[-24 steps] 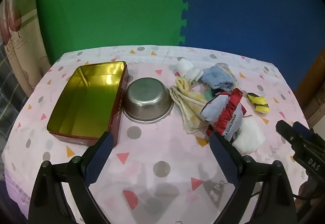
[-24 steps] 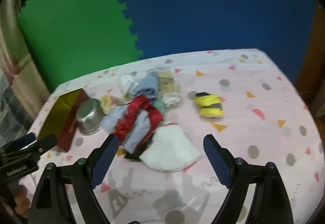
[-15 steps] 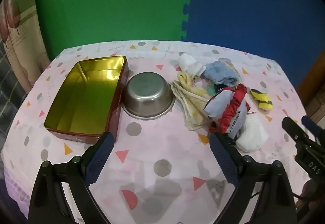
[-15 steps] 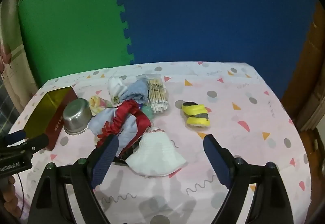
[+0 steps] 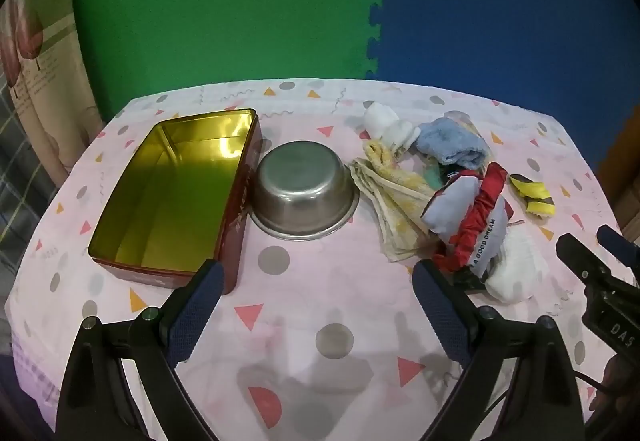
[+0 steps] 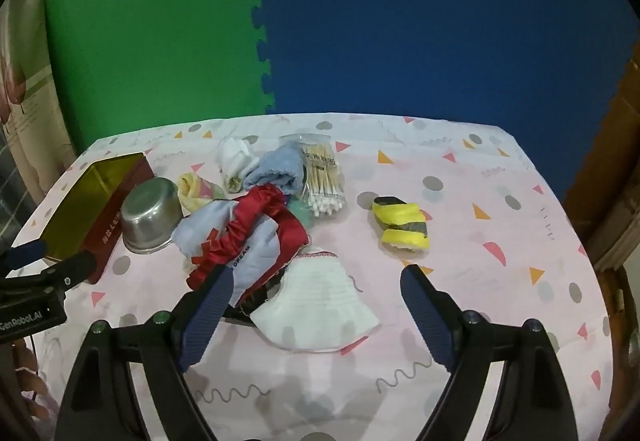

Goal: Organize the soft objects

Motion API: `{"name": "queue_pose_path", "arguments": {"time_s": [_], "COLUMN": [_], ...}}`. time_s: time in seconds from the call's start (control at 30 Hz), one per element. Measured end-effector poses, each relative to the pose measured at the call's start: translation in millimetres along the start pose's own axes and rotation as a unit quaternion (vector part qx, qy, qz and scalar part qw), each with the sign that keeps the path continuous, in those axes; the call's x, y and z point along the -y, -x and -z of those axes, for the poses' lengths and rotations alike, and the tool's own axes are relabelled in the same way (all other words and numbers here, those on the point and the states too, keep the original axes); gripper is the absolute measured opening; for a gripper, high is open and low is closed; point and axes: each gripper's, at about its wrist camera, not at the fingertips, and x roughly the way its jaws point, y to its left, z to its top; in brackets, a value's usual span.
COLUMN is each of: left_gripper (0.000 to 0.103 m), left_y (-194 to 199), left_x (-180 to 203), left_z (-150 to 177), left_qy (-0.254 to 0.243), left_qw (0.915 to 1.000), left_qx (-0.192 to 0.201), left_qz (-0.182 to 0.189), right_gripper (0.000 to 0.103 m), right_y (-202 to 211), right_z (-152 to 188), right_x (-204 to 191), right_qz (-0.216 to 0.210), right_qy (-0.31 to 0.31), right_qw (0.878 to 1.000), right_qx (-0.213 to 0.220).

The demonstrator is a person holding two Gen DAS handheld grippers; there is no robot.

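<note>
A heap of soft things lies right of centre: a red-and-grey cloth, a white cloth, a blue towel, a yellowish cloth and a white sock. A yellow-and-black roll lies apart to the right. My left gripper hangs open over bare tablecloth, nothing between its fingers. My right gripper is open above the white cloth, not touching it.
An open red tin with a gold inside stands at the left beside a steel bowl. A pack of cotton swabs lies behind the heap. Green and blue foam mats form the back wall.
Both views have shifted: the table and its objects sit a little lower and nearer the middle of the right wrist view. Nothing on the table has moved, and both grippers stay open.
</note>
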Motion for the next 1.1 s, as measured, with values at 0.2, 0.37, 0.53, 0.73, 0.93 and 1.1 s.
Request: {"name": "queue_pose_path", "arguments": {"time_s": [0.2, 0.37, 0.53, 0.73, 0.93, 1.1], "left_gripper": [0.094, 0.094, 0.094, 0.094, 0.094, 0.094], "left_y": [-12, -16, -16, -20, -23, -24], "left_x": [1, 3, 3, 3, 3, 3], "left_z": [3, 5, 5, 6, 7, 8], "left_qy": [0.001, -0.002, -0.005, -0.006, -0.008, -0.01], "left_qw": [0.9997, 0.9995, 0.9995, 0.9992, 0.9991, 0.9989], "left_qx": [-0.02, -0.028, -0.03, -0.036, -0.039, -0.044], "left_qz": [0.014, 0.012, 0.011, 0.016, 0.014, 0.017], "right_gripper": [0.088, 0.088, 0.088, 0.088, 0.088, 0.088], "right_y": [-6, -8, -11, -14, -17, -18], "right_z": [2, 4, 2, 7, 8, 10], "right_x": [1, 4, 2, -1, 0, 2], "right_qz": [0.001, -0.004, -0.004, -0.004, -0.007, -0.011], "right_qy": [0.002, 0.0, 0.005, 0.013, 0.005, 0.002], "right_qw": [1.0, 1.0, 1.0, 1.0, 1.0, 1.0], "right_qx": [-0.002, 0.003, 0.006, 0.002, -0.003, -0.008]}}
